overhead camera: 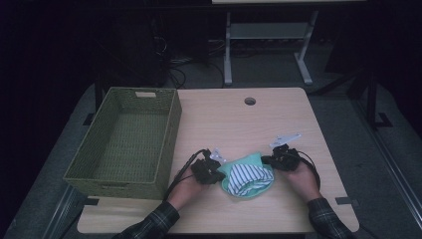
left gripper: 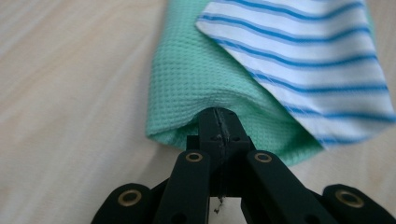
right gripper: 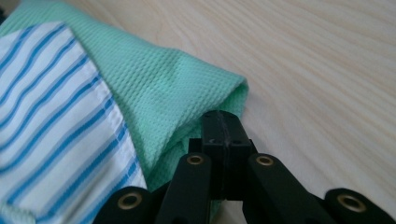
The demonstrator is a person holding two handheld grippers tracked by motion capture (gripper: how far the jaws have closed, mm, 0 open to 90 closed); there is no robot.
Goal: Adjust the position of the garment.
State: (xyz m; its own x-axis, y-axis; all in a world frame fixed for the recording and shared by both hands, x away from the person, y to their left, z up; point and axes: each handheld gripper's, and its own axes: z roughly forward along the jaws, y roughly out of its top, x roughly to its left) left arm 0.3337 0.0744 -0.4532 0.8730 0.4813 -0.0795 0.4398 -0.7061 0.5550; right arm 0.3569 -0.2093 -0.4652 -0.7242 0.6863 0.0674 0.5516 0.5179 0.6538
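Note:
A green waffle-weave cloth (overhead camera: 245, 162) lies on the wooden table near its front edge, with a white cloth with blue stripes (overhead camera: 249, 176) on top of it. My left gripper (overhead camera: 215, 171) holds the green cloth's left end, its jaws pressed together on the fabric (left gripper: 196, 88). My right gripper (overhead camera: 271, 160) is shut on the green cloth's right end, where the fabric (right gripper: 182, 88) bunches into a fold at the jaws. The striped cloth (left gripper: 308, 60) rests across the green one between both grippers (right gripper: 51, 116).
A green woven basket (overhead camera: 130, 140) stands open on the table's left side, close to my left hand. A round cable hole (overhead camera: 250, 101) sits near the table's far edge. A table frame's white legs (overhead camera: 228, 50) stand on the floor beyond.

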